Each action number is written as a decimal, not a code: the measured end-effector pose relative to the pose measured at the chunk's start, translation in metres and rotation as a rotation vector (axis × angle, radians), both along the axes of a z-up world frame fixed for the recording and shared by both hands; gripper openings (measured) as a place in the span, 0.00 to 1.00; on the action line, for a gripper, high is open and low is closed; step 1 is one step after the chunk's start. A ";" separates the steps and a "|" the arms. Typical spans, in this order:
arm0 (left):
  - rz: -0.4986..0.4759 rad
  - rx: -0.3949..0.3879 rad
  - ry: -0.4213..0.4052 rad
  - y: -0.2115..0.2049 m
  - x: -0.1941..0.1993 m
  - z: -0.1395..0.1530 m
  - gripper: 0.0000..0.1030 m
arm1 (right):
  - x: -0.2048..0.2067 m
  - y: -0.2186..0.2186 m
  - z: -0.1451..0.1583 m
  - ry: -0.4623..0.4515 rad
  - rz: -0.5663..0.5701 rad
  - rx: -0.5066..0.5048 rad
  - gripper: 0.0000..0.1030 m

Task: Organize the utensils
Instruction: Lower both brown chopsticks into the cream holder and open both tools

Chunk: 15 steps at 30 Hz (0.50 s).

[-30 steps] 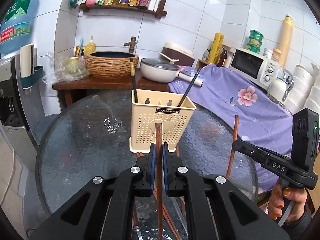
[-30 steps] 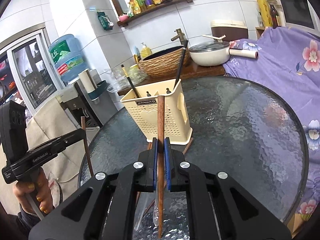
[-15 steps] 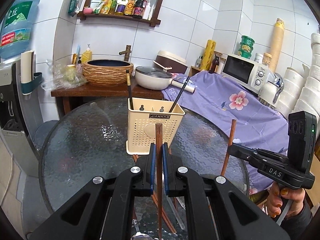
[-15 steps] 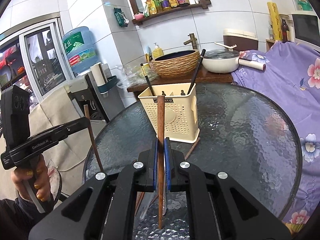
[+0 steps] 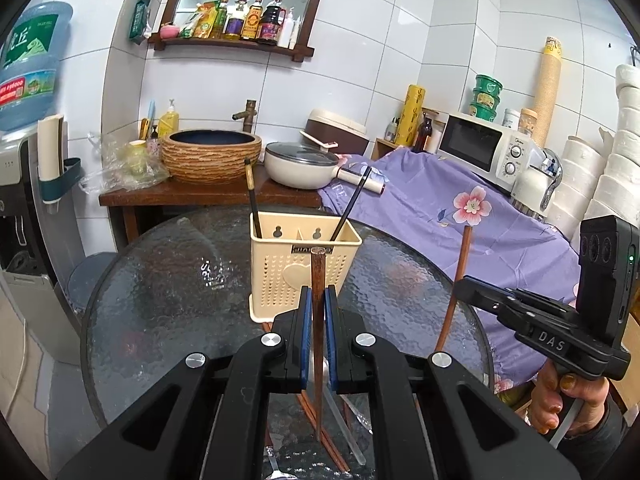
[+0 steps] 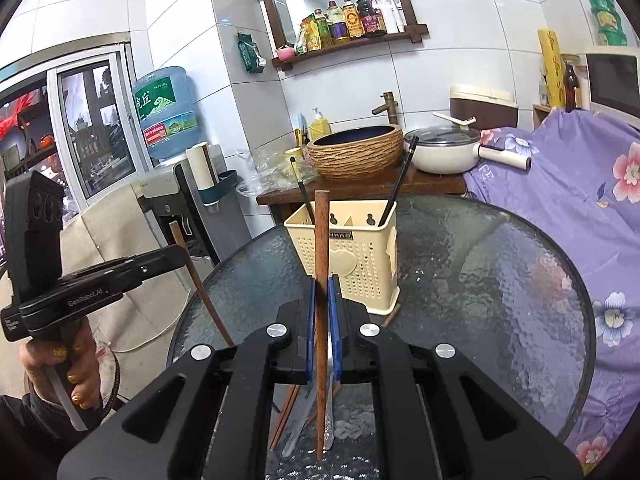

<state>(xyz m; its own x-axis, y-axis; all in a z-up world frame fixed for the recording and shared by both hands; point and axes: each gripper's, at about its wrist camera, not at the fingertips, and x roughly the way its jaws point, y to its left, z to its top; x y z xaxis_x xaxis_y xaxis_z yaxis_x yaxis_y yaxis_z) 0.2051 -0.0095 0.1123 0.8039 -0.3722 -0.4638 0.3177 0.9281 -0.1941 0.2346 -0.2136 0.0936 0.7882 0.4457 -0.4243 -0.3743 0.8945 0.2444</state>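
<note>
A cream perforated utensil holder [image 5: 304, 276] [image 6: 352, 256] stands on the round glass table [image 5: 160, 300] [image 6: 500, 280], with two black chopsticks [image 5: 253, 200] [image 6: 394, 192] leaning in its outer compartments. My left gripper [image 5: 319, 298] is shut on an upright brown wooden chopstick [image 5: 319, 344], short of the holder's front. My right gripper [image 6: 321, 286] is shut on a second brown chopstick [image 6: 321, 240], also upright and just before the holder. Each gripper shows in the other's view, the right gripper [image 5: 460, 286] and the left gripper [image 6: 178, 256], clamped on its stick. Loose chopsticks [image 5: 320, 432] and clear utensils [image 6: 304, 420] lie on the glass below.
Behind the table, a wooden side table [image 5: 180, 196] carries a woven basin [image 5: 212, 156] and a white lidded pan [image 5: 300, 164]. A purple flowered cloth [image 5: 440, 216] and a microwave [image 5: 484, 148] are to the right. A water dispenser [image 6: 172, 184] stands left.
Both grippers have risen with their chopsticks, so the holder and table sit lower and smaller in each view. The right gripper has rolled to level. Both stay shut.
</note>
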 end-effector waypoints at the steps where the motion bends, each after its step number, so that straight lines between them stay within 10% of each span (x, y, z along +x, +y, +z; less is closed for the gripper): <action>1: 0.002 0.000 -0.007 0.000 0.000 0.003 0.06 | 0.001 0.001 0.002 -0.003 0.000 -0.003 0.07; 15: -0.002 -0.023 -0.046 -0.002 0.029 0.048 0.06 | 0.037 0.014 0.057 -0.081 -0.020 0.007 0.07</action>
